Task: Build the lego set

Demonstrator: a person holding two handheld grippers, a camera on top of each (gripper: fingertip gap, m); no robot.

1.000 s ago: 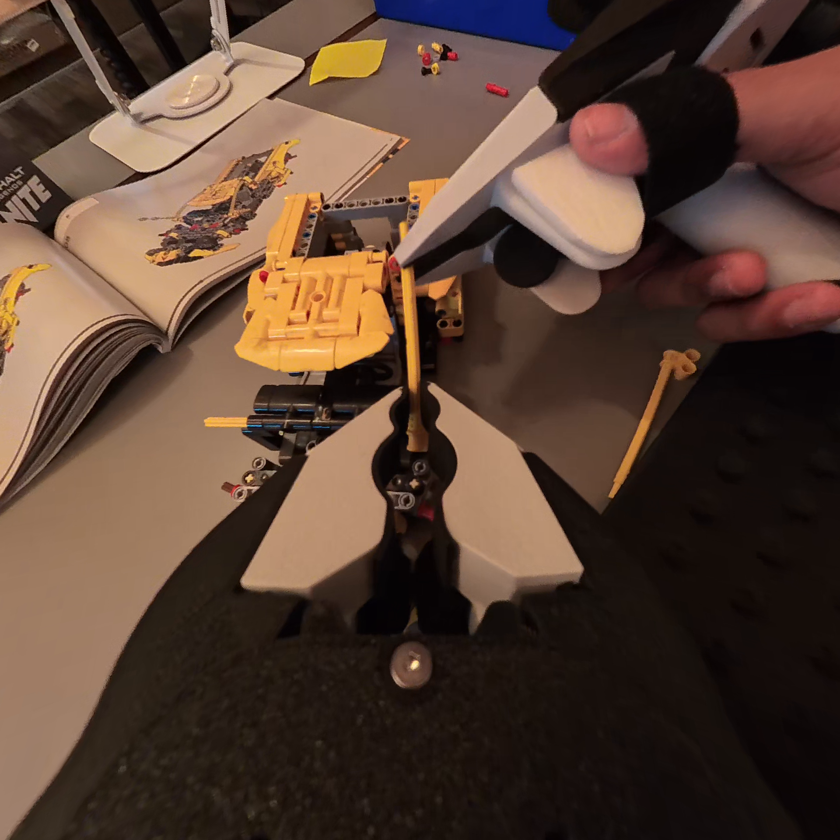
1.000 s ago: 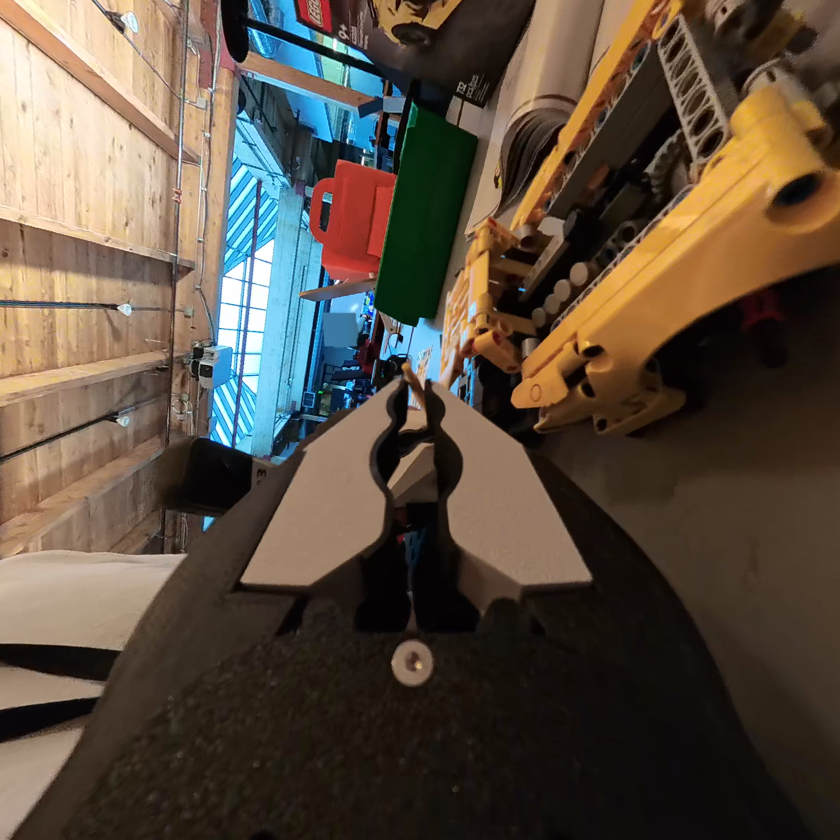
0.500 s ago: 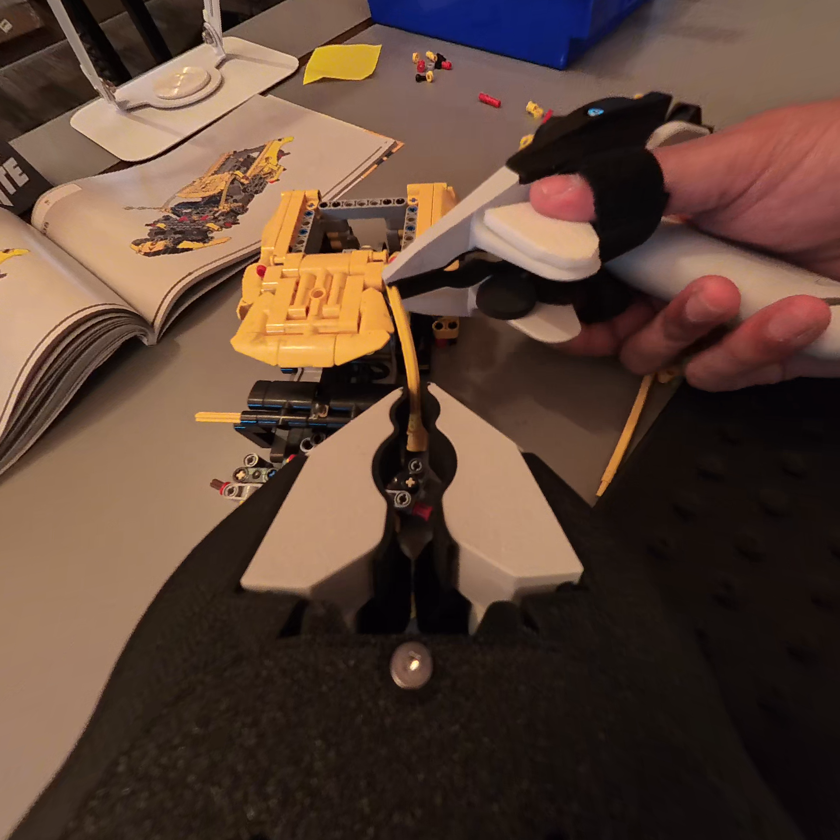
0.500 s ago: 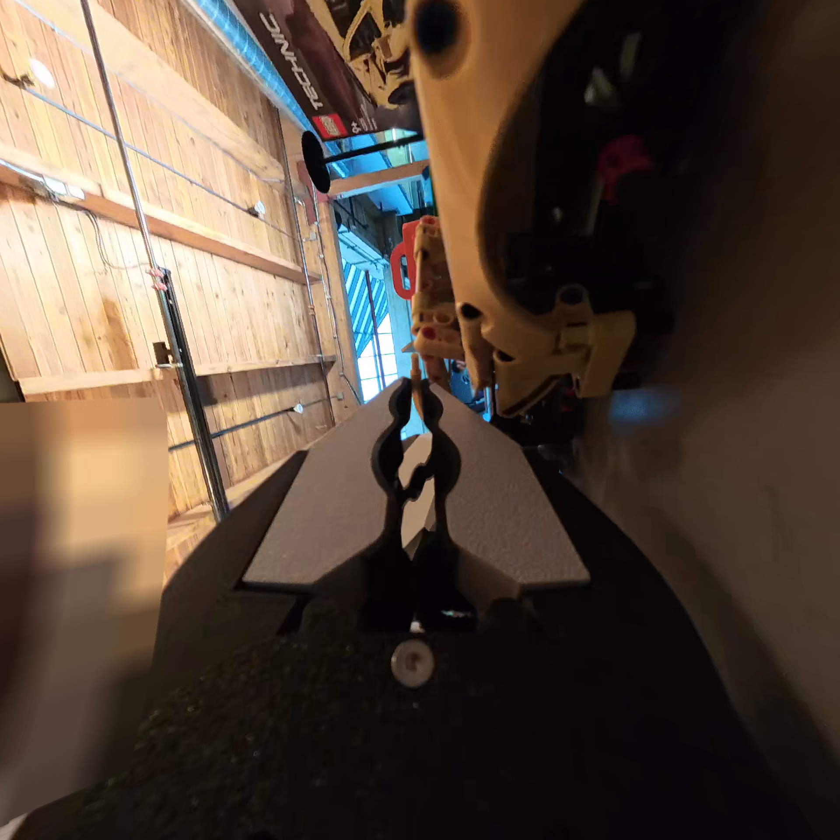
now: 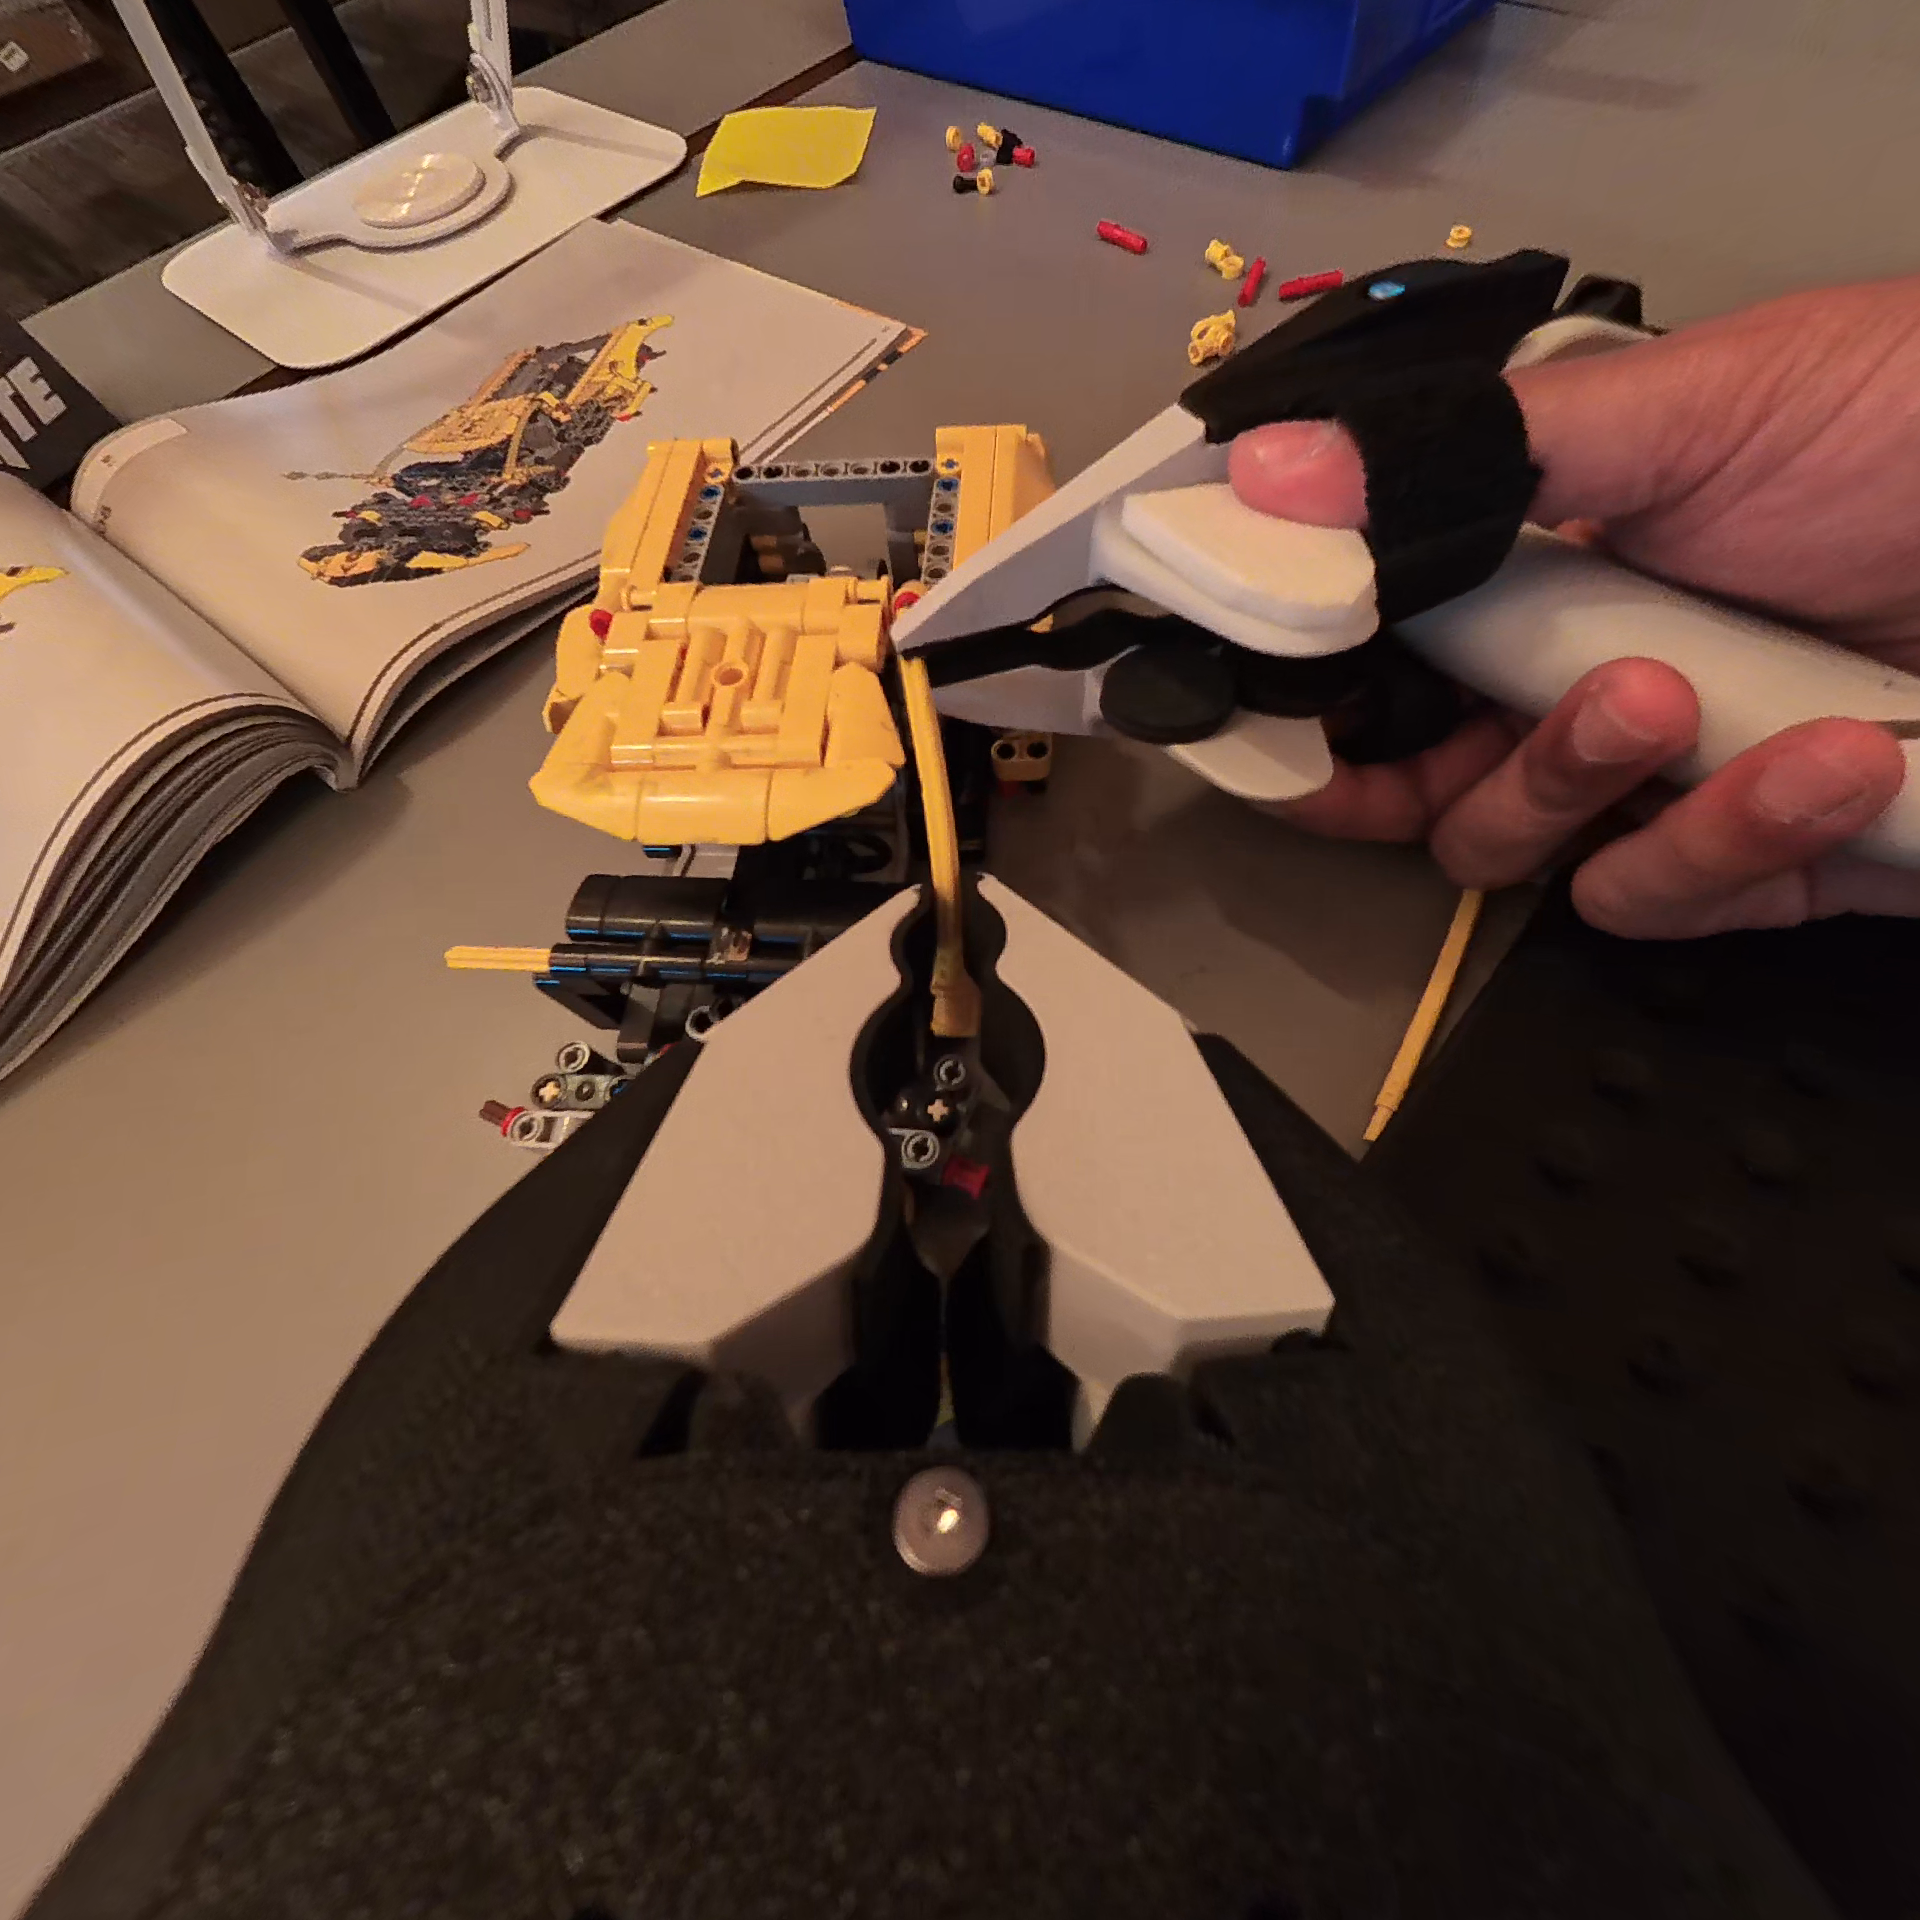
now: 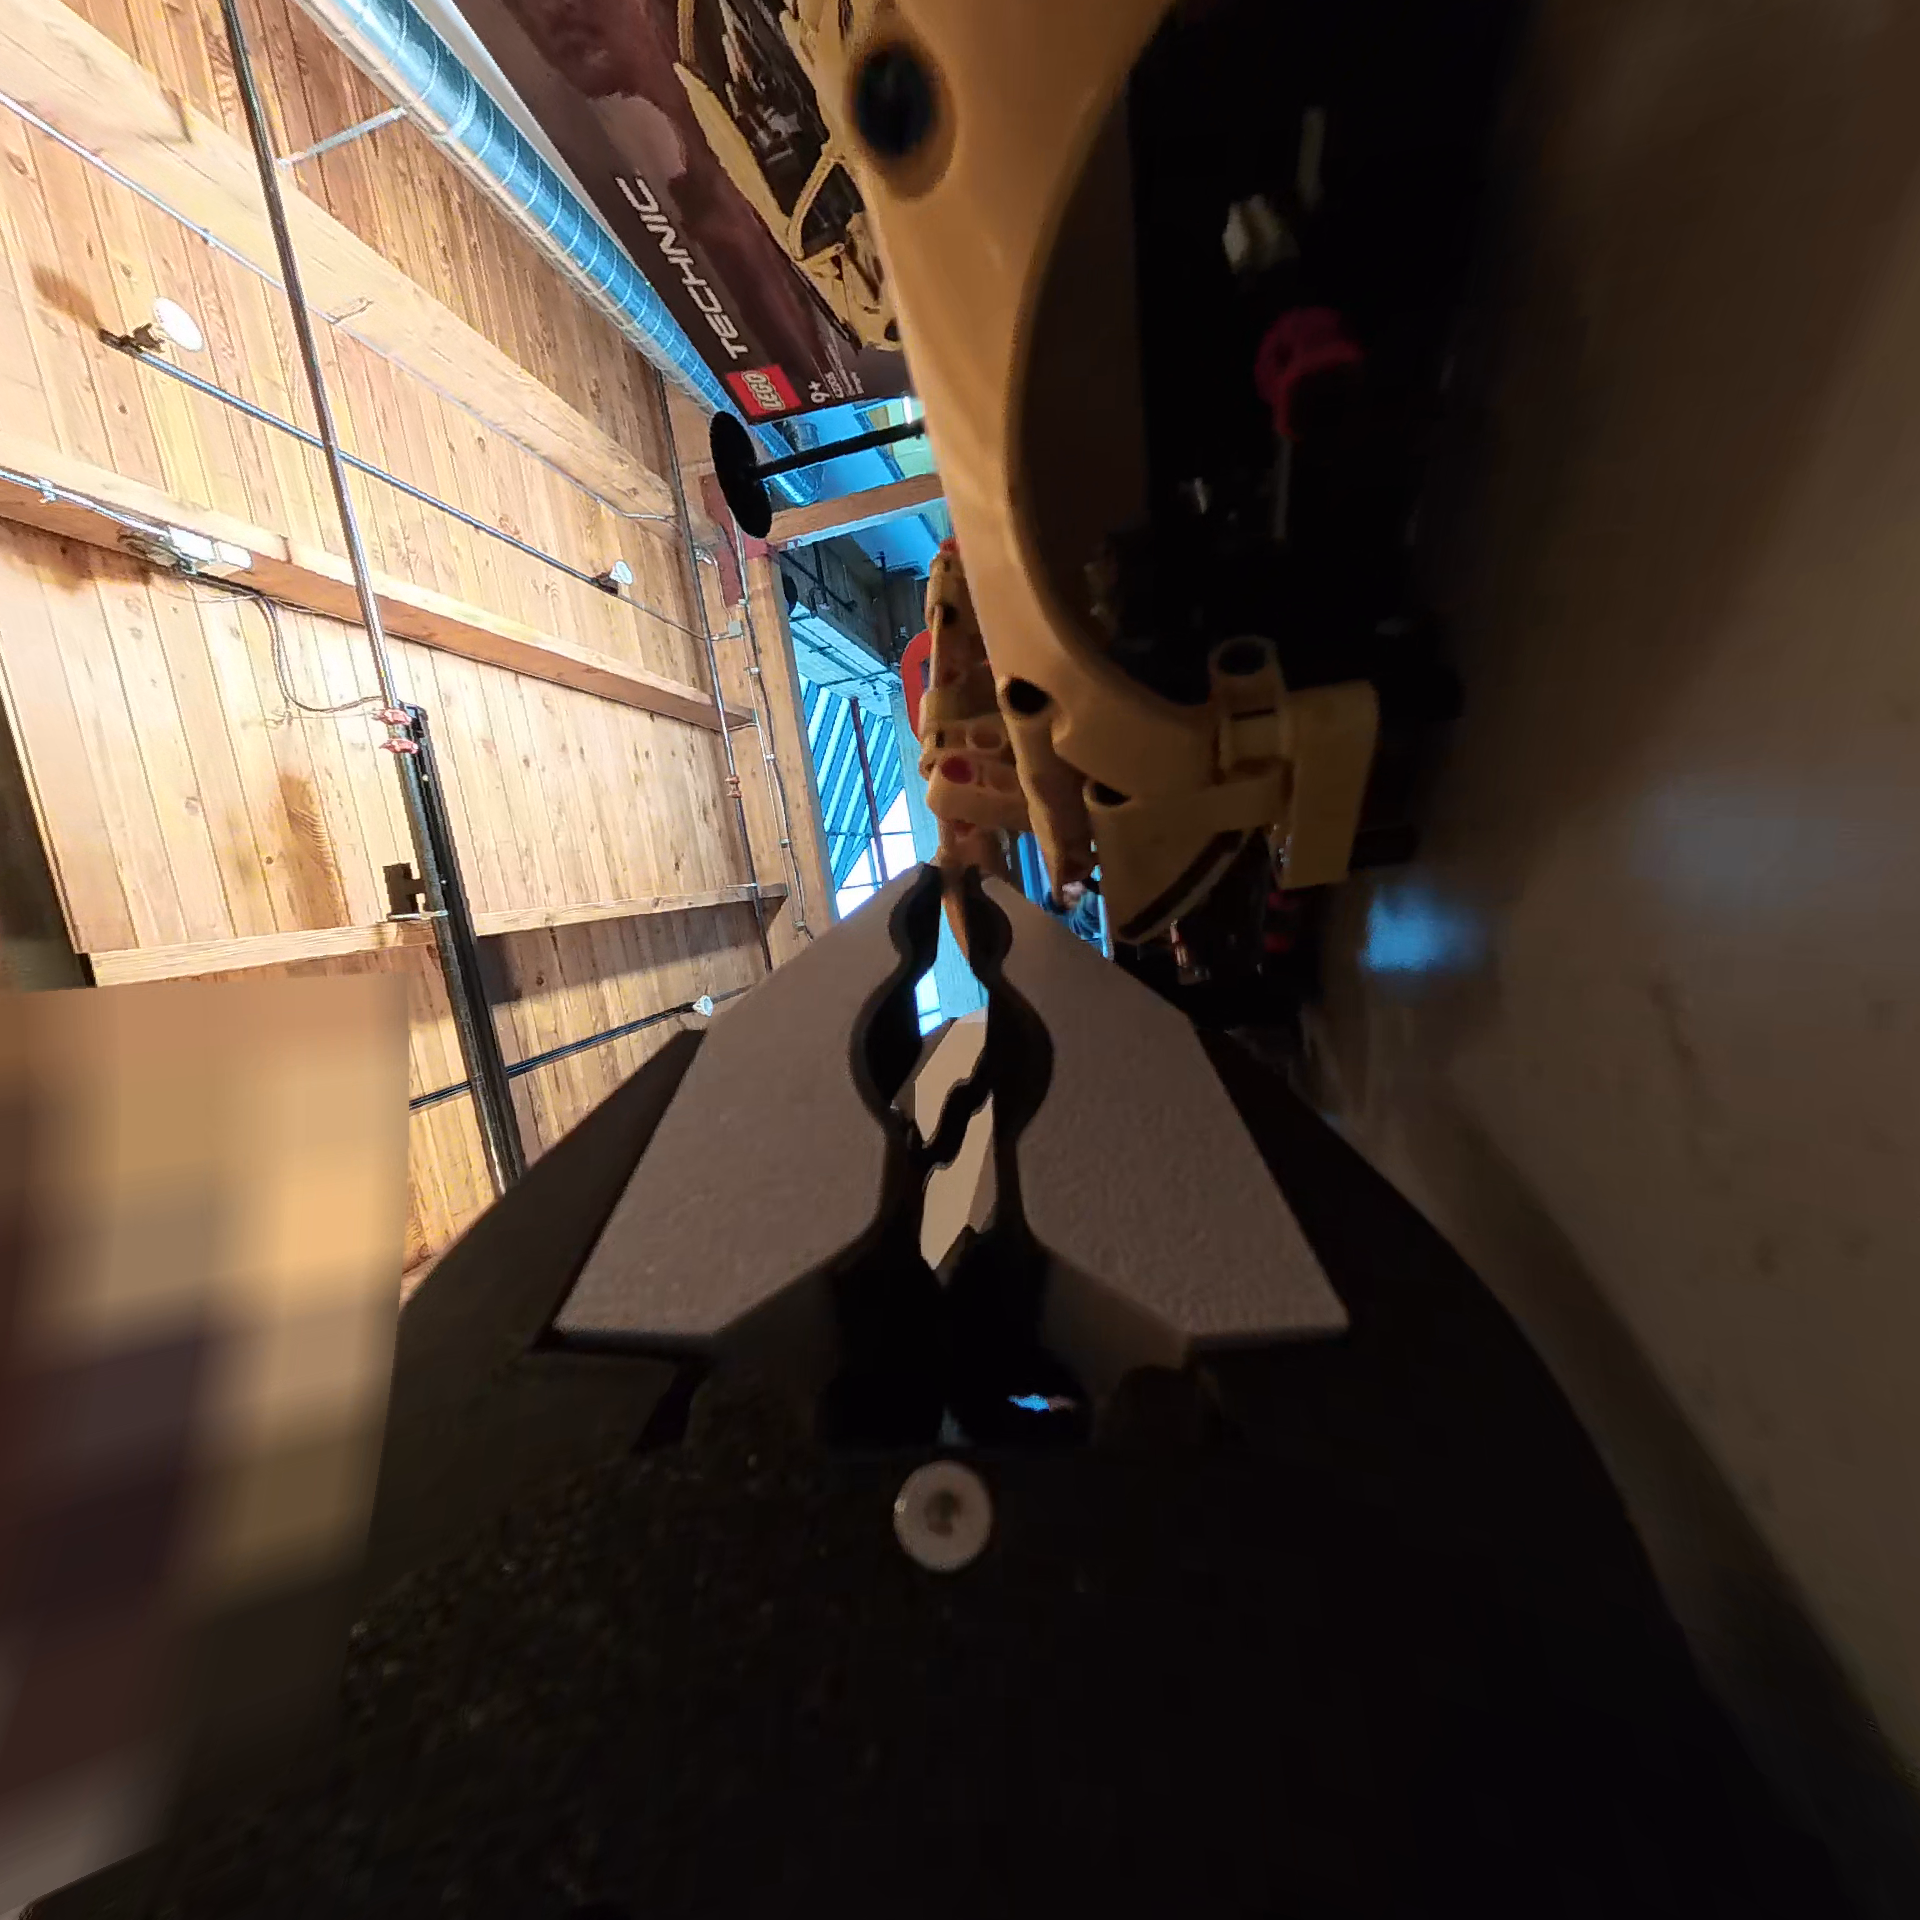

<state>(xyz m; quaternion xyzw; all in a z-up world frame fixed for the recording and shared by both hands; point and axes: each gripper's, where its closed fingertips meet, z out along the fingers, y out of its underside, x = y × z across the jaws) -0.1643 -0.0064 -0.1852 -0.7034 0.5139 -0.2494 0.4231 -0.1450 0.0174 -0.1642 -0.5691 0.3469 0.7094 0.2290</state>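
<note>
A yellow and black lego vehicle [image 5: 717,707] stands on the grey table [image 5: 208,1195] in the left wrist view. A thin yellow flexible rod [image 5: 935,790] runs along its right side. My left gripper [image 5: 943,896] is shut on the near end of the rod. My right gripper [image 5: 902,650], held by a hand, comes in from the right and is shut on the rod's far end beside the yellow roof. In the right wrist view my right gripper [image 6: 951,881] pinches the rod tip, with the vehicle [image 6: 1039,520] blurred and very close on the right.
An open instruction booklet [image 5: 416,447] lies left of the vehicle. A white stand base [image 5: 416,197], a yellow sheet [image 5: 784,151] and a blue bin [image 5: 1143,62] are at the back. Small loose parts [image 5: 1226,281], a second yellow rod [image 5: 1423,1018] and a black mat [image 5: 1662,1195] lie at right. The grippers' ends are close to 4 cm from one another.
My right gripper has come down and to the right beside the roof, and the straight rod is now bowed. The right wrist view has swung in close to the vehicle. My left gripper keeps its hold.
</note>
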